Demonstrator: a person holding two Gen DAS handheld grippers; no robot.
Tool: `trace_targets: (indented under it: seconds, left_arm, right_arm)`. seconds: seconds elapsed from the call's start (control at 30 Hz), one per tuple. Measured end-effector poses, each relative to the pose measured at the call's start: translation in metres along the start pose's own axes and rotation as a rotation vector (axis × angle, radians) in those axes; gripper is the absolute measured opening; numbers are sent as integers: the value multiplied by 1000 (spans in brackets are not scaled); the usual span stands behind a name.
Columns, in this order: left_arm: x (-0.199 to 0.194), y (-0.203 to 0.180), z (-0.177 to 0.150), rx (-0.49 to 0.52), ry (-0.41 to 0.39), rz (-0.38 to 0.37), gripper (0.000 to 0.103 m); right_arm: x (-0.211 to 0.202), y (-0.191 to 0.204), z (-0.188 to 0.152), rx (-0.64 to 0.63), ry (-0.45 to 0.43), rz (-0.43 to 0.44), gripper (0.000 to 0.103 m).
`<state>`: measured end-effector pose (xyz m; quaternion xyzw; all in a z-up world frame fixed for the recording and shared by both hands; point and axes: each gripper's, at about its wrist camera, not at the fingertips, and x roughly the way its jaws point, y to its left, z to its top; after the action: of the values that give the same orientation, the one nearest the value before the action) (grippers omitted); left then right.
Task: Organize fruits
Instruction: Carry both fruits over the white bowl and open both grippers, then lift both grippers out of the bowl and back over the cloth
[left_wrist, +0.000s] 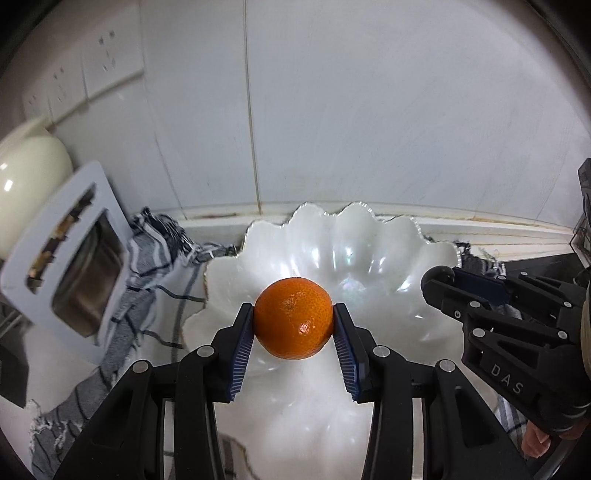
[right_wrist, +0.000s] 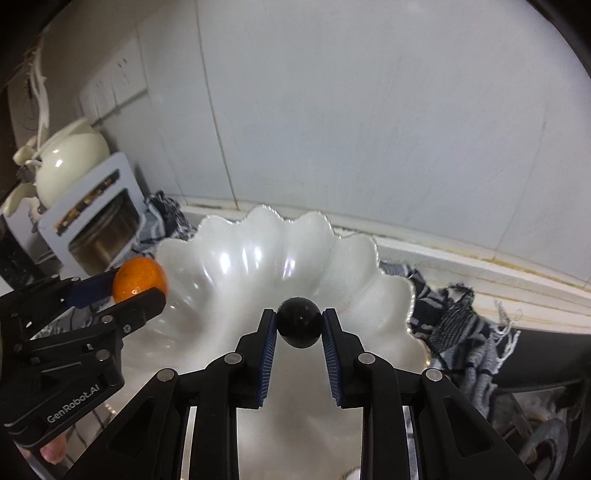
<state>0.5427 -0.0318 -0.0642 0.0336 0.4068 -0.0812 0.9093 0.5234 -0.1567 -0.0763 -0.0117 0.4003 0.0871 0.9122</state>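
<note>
My left gripper (left_wrist: 294, 320) is shut on an orange tangerine (left_wrist: 294, 318) and holds it over the near side of a white scalloped bowl (left_wrist: 369, 236). My right gripper (right_wrist: 299, 323) is shut on a small dark round fruit (right_wrist: 299, 322) and holds it over the same bowl (right_wrist: 229, 266). In the left wrist view the right gripper (left_wrist: 441, 282) comes in from the right with the dark fruit (left_wrist: 439, 276) at its tip. In the right wrist view the left gripper (right_wrist: 138, 286) with the tangerine (right_wrist: 139, 279) sits at the bowl's left rim.
A striped dark-and-white cloth (left_wrist: 155, 251) lies under and around the bowl. A white toaster (left_wrist: 70, 258) and a cream teapot (right_wrist: 70, 162) stand at the left. A tiled wall (left_wrist: 332, 110) with sockets rises behind. A stove burner (right_wrist: 546, 443) is at the lower right.
</note>
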Motion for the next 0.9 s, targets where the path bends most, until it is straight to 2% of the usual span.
trace_targets:
  seconds: [0.2, 0.5, 0.53, 0.57, 0.63, 0.77, 0.9]
  left_arm:
    - [31, -2, 4, -1, 62, 7, 42]
    - [52, -8, 9, 11, 123, 19, 43]
    - [54, -8, 9, 10, 134, 21, 45]
    - [55, -7, 9, 6, 136, 22, 51]
    - [52, -7, 11, 7, 125, 31, 61]
    - [38, -9, 14, 25, 96, 77, 65]
    - [14, -4, 13, 7, 62, 89, 72]
  right_arm:
    - [30, -10, 5, 25, 77, 12, 27]
    - [55, -14, 3, 54, 148, 27, 28]
    - [55, -14, 3, 56, 150, 25, 28]
    - [56, -14, 3, 60, 153, 26, 28]
    - [55, -14, 3, 61, 156, 26, 38]
    - [46, -15, 5, 51, 134, 9, 41]
    - [22, -16, 5, 44, 82, -11, 41]
